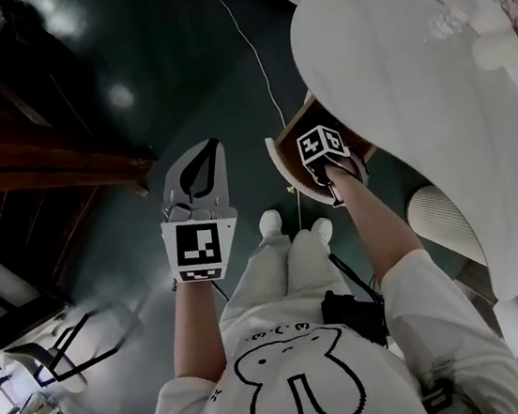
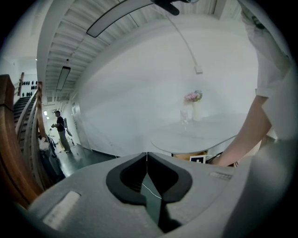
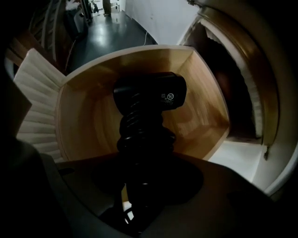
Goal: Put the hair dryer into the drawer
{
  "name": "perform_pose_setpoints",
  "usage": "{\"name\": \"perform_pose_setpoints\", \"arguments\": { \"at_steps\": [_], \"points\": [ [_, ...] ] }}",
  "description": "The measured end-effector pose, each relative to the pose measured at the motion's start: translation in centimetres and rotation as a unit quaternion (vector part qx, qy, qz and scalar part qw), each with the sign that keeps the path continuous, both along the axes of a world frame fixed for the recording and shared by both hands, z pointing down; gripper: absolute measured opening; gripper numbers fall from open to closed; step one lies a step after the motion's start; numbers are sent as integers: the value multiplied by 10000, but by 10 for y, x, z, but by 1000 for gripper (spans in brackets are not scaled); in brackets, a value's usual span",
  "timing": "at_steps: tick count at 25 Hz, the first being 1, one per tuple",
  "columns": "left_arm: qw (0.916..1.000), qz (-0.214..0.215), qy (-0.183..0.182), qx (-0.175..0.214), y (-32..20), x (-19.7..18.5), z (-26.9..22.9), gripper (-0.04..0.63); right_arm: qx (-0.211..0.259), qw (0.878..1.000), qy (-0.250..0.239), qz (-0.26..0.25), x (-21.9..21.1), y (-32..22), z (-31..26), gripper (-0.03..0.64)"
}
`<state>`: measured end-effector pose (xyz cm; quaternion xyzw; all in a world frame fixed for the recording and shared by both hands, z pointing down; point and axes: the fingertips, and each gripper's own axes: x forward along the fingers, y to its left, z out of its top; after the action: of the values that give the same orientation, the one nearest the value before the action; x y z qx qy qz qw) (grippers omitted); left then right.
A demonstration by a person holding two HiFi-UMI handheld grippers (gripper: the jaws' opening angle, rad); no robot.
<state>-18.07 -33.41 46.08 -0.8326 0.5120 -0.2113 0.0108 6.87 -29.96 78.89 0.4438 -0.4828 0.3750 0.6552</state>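
Observation:
The black hair dryer (image 3: 150,95), its cord coiled round the handle, hangs nose-down inside the open wooden drawer (image 3: 84,116). My right gripper (image 3: 143,160) is shut on the coiled handle and points steeply down into the drawer. In the head view the right gripper (image 1: 324,153) sits over the drawer (image 1: 283,154), which sticks out from under the table; the dryer is hidden there. My left gripper (image 1: 204,159) is held out over the dark floor to the left of the drawer. Its jaws (image 2: 147,156) are shut with nothing between them.
A white round table (image 1: 414,86) overhangs the drawer and carries a vase of flowers (image 1: 499,32). The drawer's ribbed white front (image 3: 35,100) lies at the left. A thin white cord (image 1: 252,46) runs across the floor. Wooden stairs (image 1: 35,155) stand left; a person (image 2: 59,130) stands far off.

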Motion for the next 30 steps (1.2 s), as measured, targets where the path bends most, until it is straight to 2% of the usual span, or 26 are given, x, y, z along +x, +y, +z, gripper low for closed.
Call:
{"name": "perform_pose_setpoints", "arguments": {
  "at_steps": [5, 10, 13, 16, 22, 30],
  "points": [
    [9998, 130, -119, -5, -3, -4, 5, 18, 175, 9989, 88, 434, 4, -12, 5, 186],
    [9997, 176, -137, 31, -9, -8, 5, 18, 436, 9974, 511, 277, 16, -19, 8, 192],
    [9998, 192, -92, 48, -14, -9, 5, 18, 528, 9948, 871, 71, 23, -24, 4, 230],
    [9997, 217, -38, 57, -16, -7, 4, 18, 542, 9934, 1010, -25, 26, -24, 2, 247],
    [9996, 191, 185, 55, -20, -3, 0, 18, 577, 9953, 776, -98, 20, -20, -13, 268],
    [9982, 233, 545, 126, -24, 21, -20, 18, 498, 9981, 167, -322, 6, -4, -45, 268]
  ]
}}
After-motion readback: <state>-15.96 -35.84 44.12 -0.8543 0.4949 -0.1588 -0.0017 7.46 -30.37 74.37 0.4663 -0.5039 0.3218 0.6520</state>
